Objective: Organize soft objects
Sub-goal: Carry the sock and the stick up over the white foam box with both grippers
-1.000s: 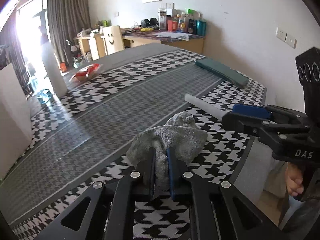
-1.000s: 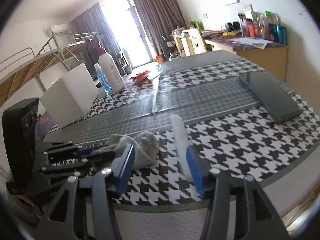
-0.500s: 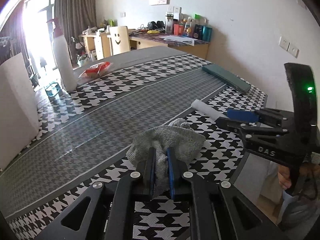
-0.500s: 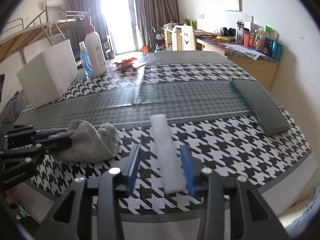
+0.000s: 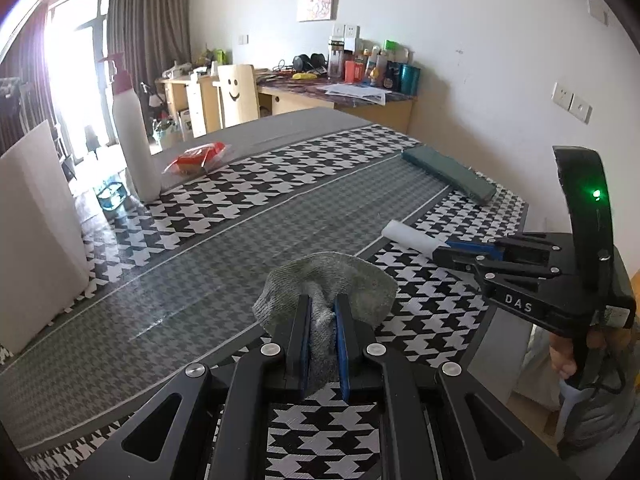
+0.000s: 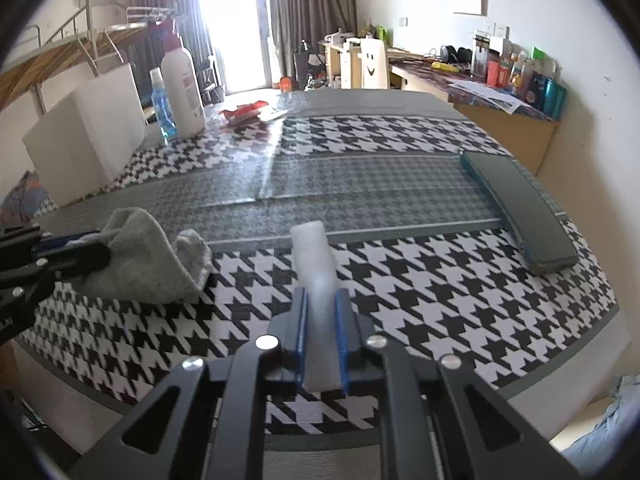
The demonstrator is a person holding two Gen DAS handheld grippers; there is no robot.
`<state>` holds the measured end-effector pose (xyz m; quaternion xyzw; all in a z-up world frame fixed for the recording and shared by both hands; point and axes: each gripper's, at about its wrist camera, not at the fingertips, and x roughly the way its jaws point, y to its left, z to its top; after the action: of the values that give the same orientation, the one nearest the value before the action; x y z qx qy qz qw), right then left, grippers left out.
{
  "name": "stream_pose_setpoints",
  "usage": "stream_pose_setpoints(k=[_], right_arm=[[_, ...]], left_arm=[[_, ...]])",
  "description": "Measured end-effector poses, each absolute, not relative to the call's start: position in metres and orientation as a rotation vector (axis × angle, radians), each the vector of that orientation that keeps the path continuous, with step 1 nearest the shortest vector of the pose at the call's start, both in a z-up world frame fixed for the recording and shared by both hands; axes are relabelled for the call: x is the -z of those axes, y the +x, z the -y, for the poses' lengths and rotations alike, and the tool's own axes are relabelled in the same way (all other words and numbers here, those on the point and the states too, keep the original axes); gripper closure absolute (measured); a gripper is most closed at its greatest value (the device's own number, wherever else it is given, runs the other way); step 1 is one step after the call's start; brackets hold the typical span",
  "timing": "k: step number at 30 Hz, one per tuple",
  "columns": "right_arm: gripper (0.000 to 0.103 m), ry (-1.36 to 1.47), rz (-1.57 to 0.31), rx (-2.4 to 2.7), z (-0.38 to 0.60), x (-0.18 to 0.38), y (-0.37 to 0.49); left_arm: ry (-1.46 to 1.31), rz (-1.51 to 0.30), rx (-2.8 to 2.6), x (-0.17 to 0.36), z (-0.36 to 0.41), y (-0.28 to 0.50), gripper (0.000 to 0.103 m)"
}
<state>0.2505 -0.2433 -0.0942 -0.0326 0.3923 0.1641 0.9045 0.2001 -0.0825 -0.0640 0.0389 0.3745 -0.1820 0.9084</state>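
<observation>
Now your right hand-held gripper (image 6: 321,338) has clamped the white foam strip (image 6: 314,264), while your left hand-held gripper (image 5: 321,334) pinches the grey sock (image 5: 328,284); both soft pieces are ready to lift.

Bare tablecloth (image 6: 360,184) ahead; green pad (image 6: 520,204) right.

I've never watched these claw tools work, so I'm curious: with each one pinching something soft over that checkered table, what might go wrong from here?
The left gripper pinches only a fold of the crumpled grey knitted cloth; most of it hangs loose, so it could slip out or drag on the black-and-white houndstooth table cover.

The right gripper clamps one end of the long white foam strip; the free end may sag or twist out.

The two grippers sit close together and might bump.
</observation>
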Motion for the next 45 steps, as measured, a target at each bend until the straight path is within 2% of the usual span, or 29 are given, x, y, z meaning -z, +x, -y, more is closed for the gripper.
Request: stream_pose_setpoints(k=[19, 45], right_arm=[[0.088, 0.015, -0.63, -0.461, 0.205, 0.025, 0.232], [0.088, 0.006, -0.48, -0.584, 0.156, -0.026, 0.229]], left_arm=[[0.032, -0.648, 0.294, 0.015, 0.038, 0.189, 0.091], [0.054, -0.509, 0.218, -0.044, 0.006, 0.184, 0.091]])
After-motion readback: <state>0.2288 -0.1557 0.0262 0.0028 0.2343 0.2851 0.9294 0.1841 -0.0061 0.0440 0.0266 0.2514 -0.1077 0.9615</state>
